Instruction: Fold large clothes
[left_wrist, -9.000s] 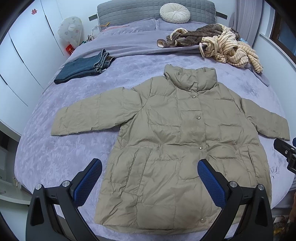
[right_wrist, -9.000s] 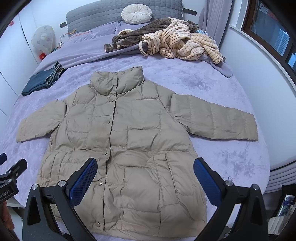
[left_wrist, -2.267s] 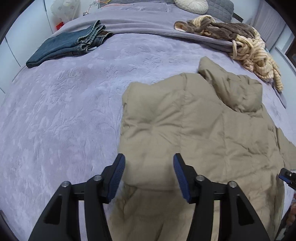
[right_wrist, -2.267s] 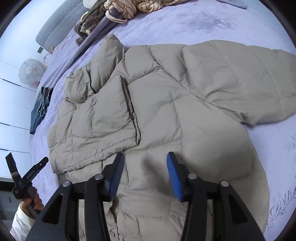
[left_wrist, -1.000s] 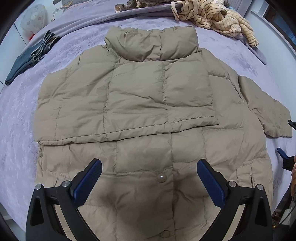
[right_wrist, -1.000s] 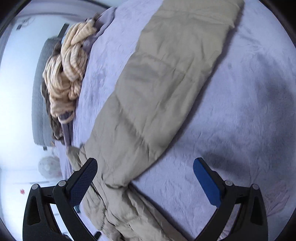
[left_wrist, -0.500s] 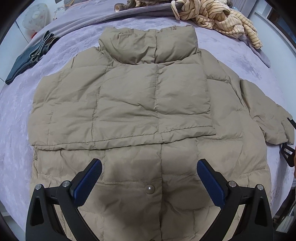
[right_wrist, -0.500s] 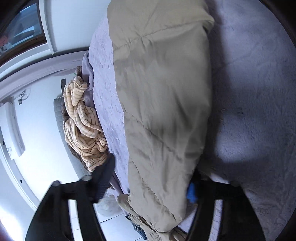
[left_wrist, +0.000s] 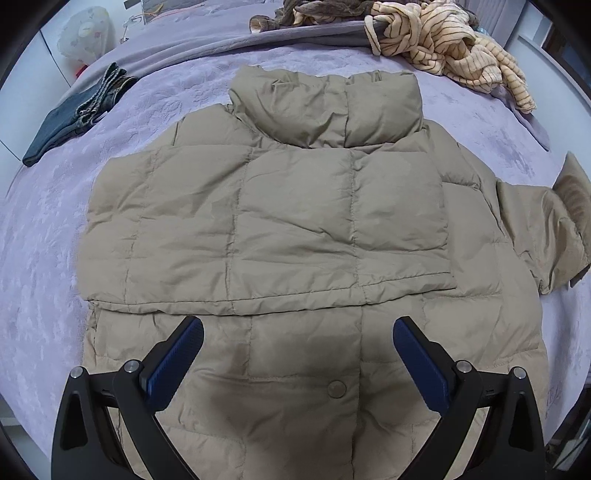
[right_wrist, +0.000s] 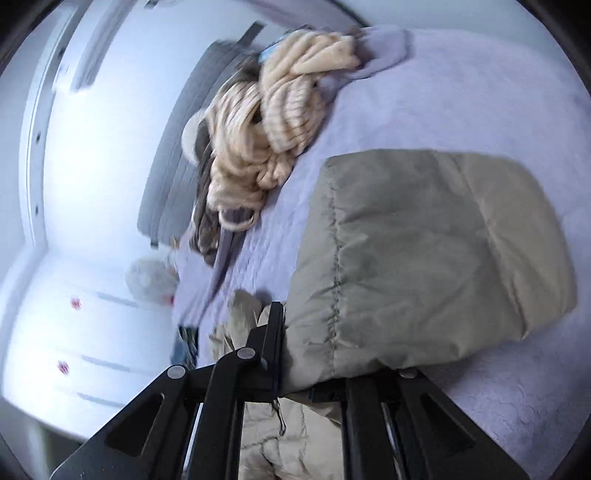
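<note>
The big tan puffy coat (left_wrist: 295, 229) lies flat on the purple bed cover (left_wrist: 44, 236). Its tall collar (left_wrist: 328, 107) points away toward the head of the bed, and its bottom part comes toward the left camera. So its long way runs from near to far. One sleeve is folded flat across the chest, and its lower edge makes a straight line from side to side. A round snap button (left_wrist: 337, 388) shows below that line.

The left gripper (left_wrist: 295, 354) hangs over the lower part of the coat. Its two blue pads (left_wrist: 176, 356) are spread wide apart and hold nothing.

The right gripper (right_wrist: 332, 373) is closed tight on the other sleeve (right_wrist: 424, 258). The puffy cloth is pinched between its black fingers and bulges out past them. In the left view that sleeve (left_wrist: 554, 236) is lifted up at the right side of the coat, with its cuff raised off the bed.

On the left there is lots of bare purple cover. Folded blue jeans (left_wrist: 74, 118) lie far off near the left edge. A pile of striped cream clothes (left_wrist: 450, 48) sits behind the collar, up to the right, close to it but not touching. The right side of the coat is near the edge of the bed
</note>
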